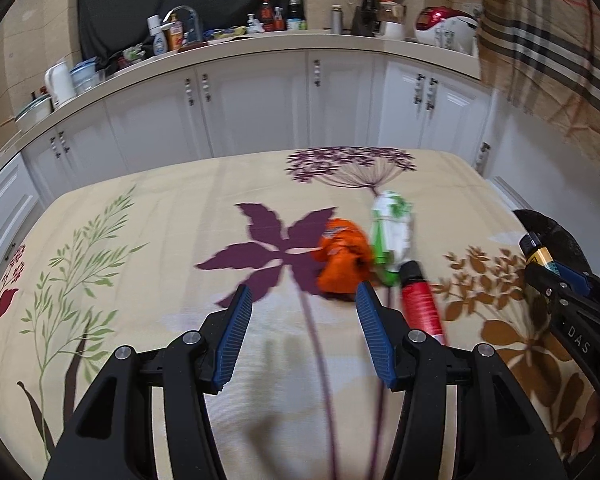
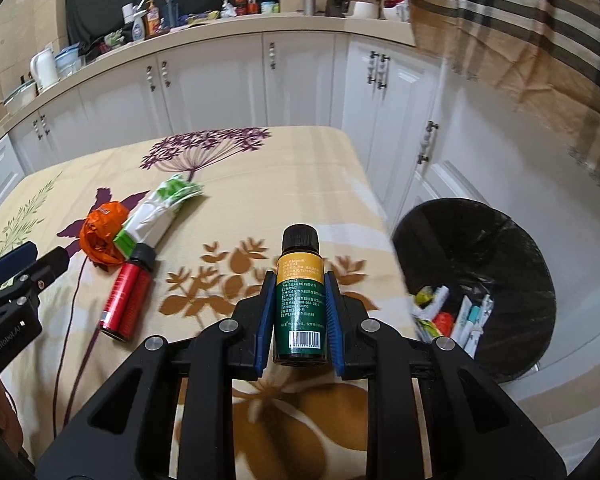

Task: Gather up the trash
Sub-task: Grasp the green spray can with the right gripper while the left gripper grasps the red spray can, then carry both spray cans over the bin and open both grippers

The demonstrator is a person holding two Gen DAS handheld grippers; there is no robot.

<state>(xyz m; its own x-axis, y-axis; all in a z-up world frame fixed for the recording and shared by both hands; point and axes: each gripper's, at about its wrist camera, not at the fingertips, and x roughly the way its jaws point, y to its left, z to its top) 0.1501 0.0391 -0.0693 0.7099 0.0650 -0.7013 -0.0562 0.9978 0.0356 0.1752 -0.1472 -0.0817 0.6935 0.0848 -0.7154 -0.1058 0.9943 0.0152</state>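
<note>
Right claw point(image 2: 300, 312) clamps green bottle point(image 2: 300, 300); trash bin point(image 2: 500, 240) just beside.

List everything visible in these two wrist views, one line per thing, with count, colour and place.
Small bottle: one, dark green with yellow label and black cap, clamped in the right gripper.
Red bottle: one, red with black cap, lying on the table.
Orange wrapper: one, crumpled, beside the red bottle's cap.
Green-and-white packet: one, lying next to the orange wrapper.
Trash bin: one, black liner, on the floor off the table's right edge, trash already inside.
Table: one, cream cloth with purple, green and brown plant prints.
Kitchen counter: one, white cabinets, cluttered with bottles and appliances, behind the table.
Left gripper: black with blue pads, open, empty, above the table.
Right gripper: black with blue pads, closed on the small bottle.
</note>
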